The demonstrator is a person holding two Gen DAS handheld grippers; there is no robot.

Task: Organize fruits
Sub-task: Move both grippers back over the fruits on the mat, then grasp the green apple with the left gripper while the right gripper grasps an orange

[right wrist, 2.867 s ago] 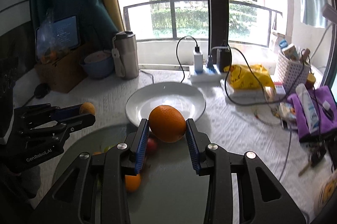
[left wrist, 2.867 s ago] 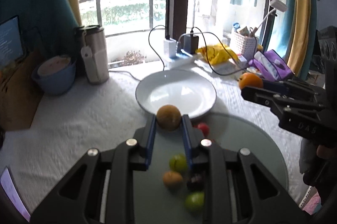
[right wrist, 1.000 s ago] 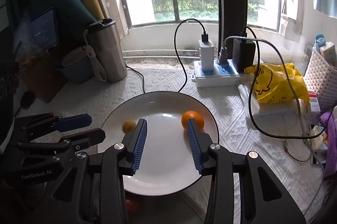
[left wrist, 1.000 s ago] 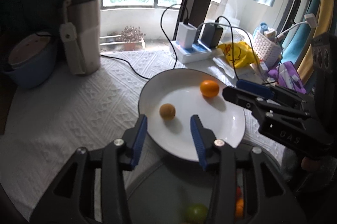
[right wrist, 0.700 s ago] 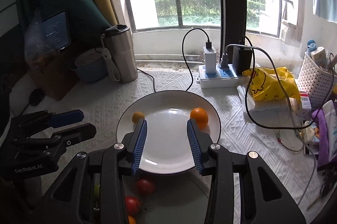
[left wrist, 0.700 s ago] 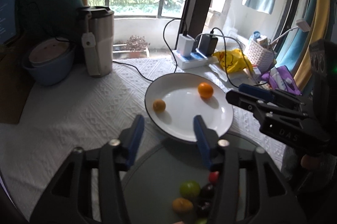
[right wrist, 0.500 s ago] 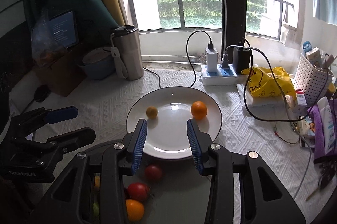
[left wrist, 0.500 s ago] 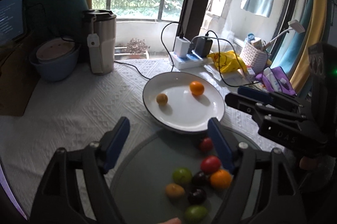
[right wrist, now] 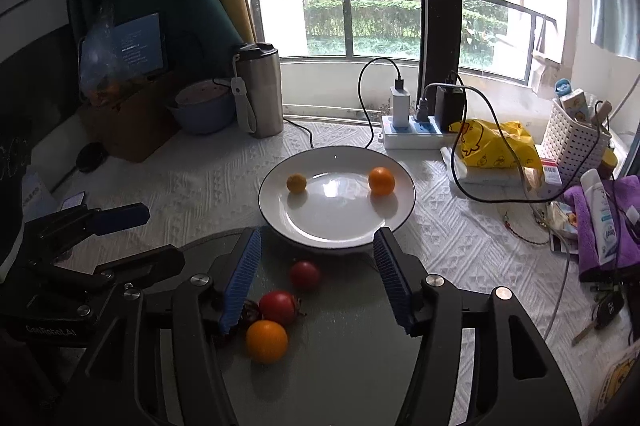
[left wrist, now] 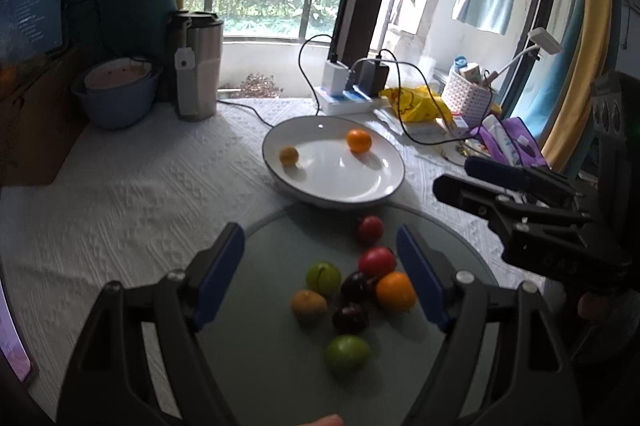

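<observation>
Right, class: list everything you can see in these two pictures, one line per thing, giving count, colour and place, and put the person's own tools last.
plate: one, white, middle of the table.
orange: one, orange, right side of the plate.
small yellowish fruit: one, left side of the plate.
glass disc: one, grey-green, near the plate's front edge.
fruit on the disc: eight; two red, two green, two dark, one orange, one brownish.
tumbler: one, steel, far left.
bowl: one, blue, beside the tumbler.
power strip: one, white, behind the plate.
yellow bag: one, right of the strip.
basket: one, white, far right.
left claw: open, above the disc.
right claw: open, above the disc.
</observation>
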